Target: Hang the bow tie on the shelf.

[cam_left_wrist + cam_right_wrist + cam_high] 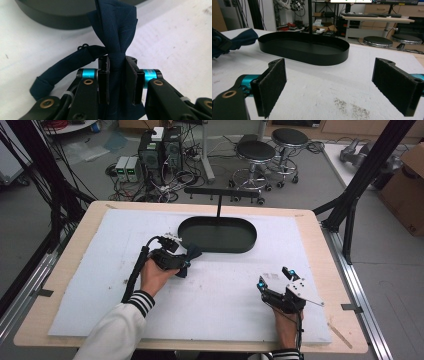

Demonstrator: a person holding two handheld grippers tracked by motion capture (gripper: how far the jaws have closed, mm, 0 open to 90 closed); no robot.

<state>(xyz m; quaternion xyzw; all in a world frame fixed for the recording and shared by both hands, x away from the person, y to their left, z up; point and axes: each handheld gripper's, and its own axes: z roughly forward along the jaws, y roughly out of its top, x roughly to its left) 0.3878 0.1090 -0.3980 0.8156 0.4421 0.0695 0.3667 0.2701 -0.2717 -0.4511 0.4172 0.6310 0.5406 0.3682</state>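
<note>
On the white mat (100, 285) that covers most of the wooden table (330, 245), the left gripper (181, 261) is clamped on a dark navy bow tie (190, 256), just off the near-left rim of the black oval tray (218, 234) that sits toward the table's far edge at its middle. In the left gripper view, the two jaws press on the narrow knot at the middle of the bow tie (113, 37); one folded wing rises straight ahead of the jaws toward the tray wall (57, 20), and the other wing runs back between the jaws, so the tie's long axis lies along the gripper's own line, pointing toward the tray. A dark strap (62, 67) curls off from the knot to the side and lies on the mat. From the high view the tie's wing tip is just beside the tray's rim; whether it touches cannot be told. A thin upright post with a crossbar (220, 195) rises at the tray's far rim. The right gripper (276, 279) is near the table's near-right corner, well apart from the tray, its jaws spread wide with nothing between them; its padded fingers (273, 85) face the tray (307, 53) across bare mat, with the tie (242, 37) seen off to the side.
</note>
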